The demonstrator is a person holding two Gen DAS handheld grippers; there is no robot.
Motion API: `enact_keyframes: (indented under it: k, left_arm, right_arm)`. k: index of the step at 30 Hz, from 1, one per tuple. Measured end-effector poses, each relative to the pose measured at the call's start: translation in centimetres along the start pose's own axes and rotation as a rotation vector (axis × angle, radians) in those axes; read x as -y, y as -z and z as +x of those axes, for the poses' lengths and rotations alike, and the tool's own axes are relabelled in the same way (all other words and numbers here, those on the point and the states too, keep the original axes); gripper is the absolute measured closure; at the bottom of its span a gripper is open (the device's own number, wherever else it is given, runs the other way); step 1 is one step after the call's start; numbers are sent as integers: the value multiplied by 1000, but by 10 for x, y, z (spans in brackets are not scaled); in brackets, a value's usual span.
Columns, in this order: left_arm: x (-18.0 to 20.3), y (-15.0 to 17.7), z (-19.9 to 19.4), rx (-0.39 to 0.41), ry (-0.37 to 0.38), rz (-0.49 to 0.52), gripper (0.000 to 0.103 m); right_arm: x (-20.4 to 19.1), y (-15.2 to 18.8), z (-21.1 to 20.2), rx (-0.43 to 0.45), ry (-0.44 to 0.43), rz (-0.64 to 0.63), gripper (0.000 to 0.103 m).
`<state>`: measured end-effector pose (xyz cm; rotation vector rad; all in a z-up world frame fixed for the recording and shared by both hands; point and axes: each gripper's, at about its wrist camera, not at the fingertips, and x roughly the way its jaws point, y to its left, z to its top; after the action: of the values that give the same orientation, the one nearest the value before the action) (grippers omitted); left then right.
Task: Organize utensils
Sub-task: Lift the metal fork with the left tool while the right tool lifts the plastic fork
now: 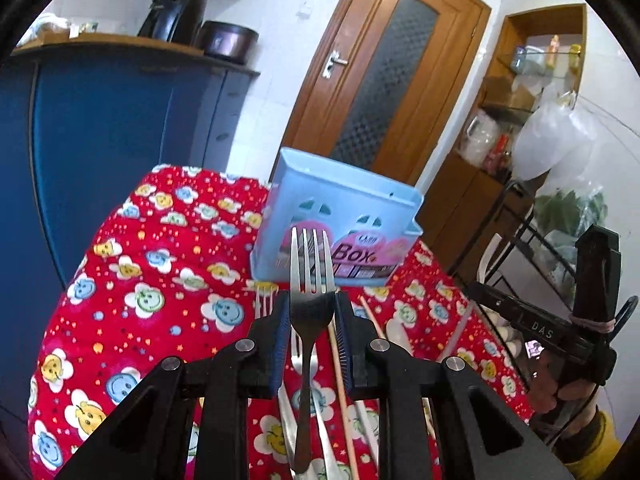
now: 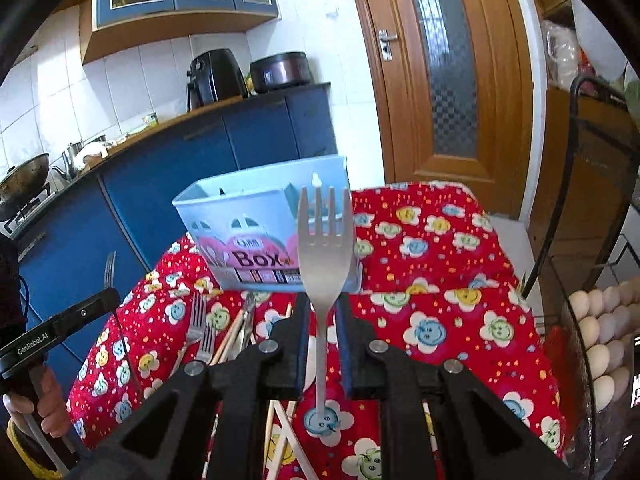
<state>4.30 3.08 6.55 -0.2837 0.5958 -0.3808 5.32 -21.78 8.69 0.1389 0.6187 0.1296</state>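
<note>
Left gripper (image 1: pixel 311 304) pinches a dark steel fork (image 1: pixel 309 308) — tines past its fingertips; right gripper (image 2: pixel 323 308) likewise clamps a pale silver fork (image 2: pixel 325 256).

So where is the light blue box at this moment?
The light blue box stands on the red flowered cloth at the table's far side, before the wooden door, beyond the loose forks and chopsticks.

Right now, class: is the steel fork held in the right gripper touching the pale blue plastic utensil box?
Cannot tell. In the right wrist view the fork, clamped in the right gripper, overlaps the blue box, so neither contact nor gap shows plainly.
</note>
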Motion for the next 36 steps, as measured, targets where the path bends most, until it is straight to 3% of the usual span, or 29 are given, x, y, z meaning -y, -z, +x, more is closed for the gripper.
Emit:
enact_keyframes:
  k: [7, 8, 9, 20, 29, 36]
  left_arm:
    - [6, -10, -6, 41, 16, 6, 83]
    - [7, -12, -7, 46, 19, 7, 88]
    - [8, -14, -8, 50, 22, 8, 100]
    - [17, -36, -8, 81, 37, 30, 102]
    - [32, -77, -23, 145, 50, 97, 102]
    - [30, -77, -4, 64, 30, 76, 102]
  right_arm:
    - [-7, -12, -12, 49, 3, -15, 89]
    - [-7, -14, -13, 54, 3, -16, 89]
    - [-7, -16, -14, 58, 4, -18, 89]
    - [-12, -31, -19, 83, 2, -36, 89]
    - [-11, -51, -21, 115, 0, -31, 89]
    - [-6, -47, -17, 94, -3, -9, 89]
